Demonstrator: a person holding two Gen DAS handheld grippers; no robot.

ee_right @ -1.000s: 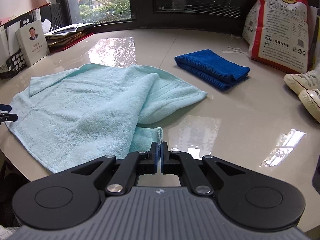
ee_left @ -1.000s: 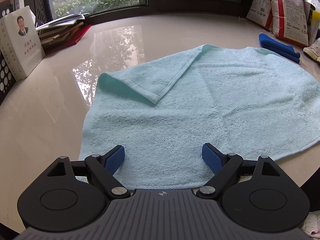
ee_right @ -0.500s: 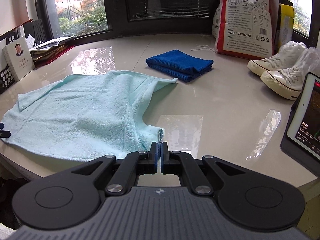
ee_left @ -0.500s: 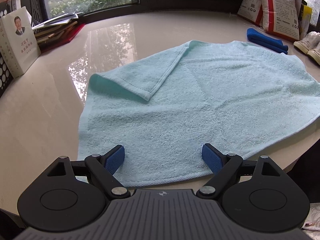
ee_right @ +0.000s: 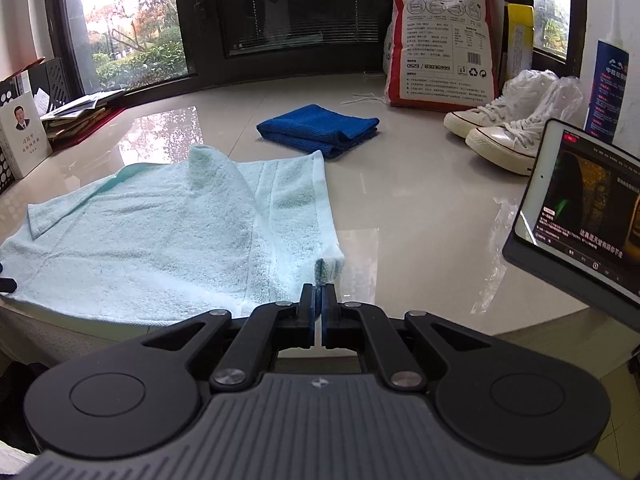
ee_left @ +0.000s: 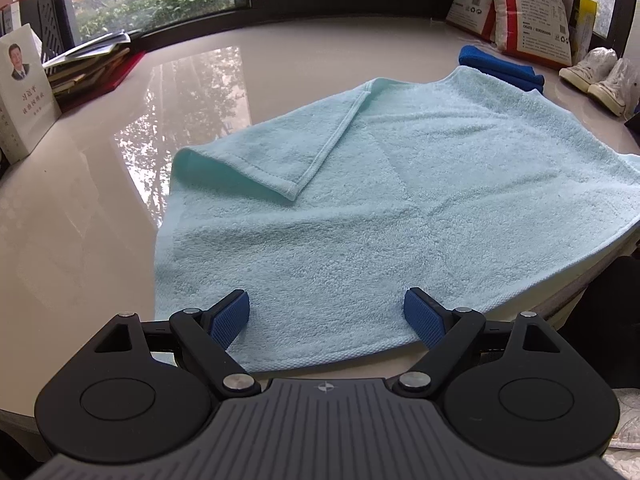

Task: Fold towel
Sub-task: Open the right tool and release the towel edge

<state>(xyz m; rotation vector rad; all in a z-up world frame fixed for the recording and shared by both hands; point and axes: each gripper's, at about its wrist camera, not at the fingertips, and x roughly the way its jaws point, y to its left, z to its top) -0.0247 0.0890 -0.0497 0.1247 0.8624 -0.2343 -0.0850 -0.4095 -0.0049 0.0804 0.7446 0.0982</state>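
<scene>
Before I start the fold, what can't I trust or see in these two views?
- Towel near edge: left wrist view, cut off by the left tool body.
- Pinched corner: right wrist view, hidden between the shut right tool pads.
- Table under the flipped corner: left wrist view, covered by the flap.
- Tablet: right wrist view, cut by the right edge; its text is too small.

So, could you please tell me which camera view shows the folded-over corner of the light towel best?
The left wrist view: the flipped corner lies central and near, hem plainly visible. The right wrist view shows it only small and flattened at the towel's far left edge.
</scene>
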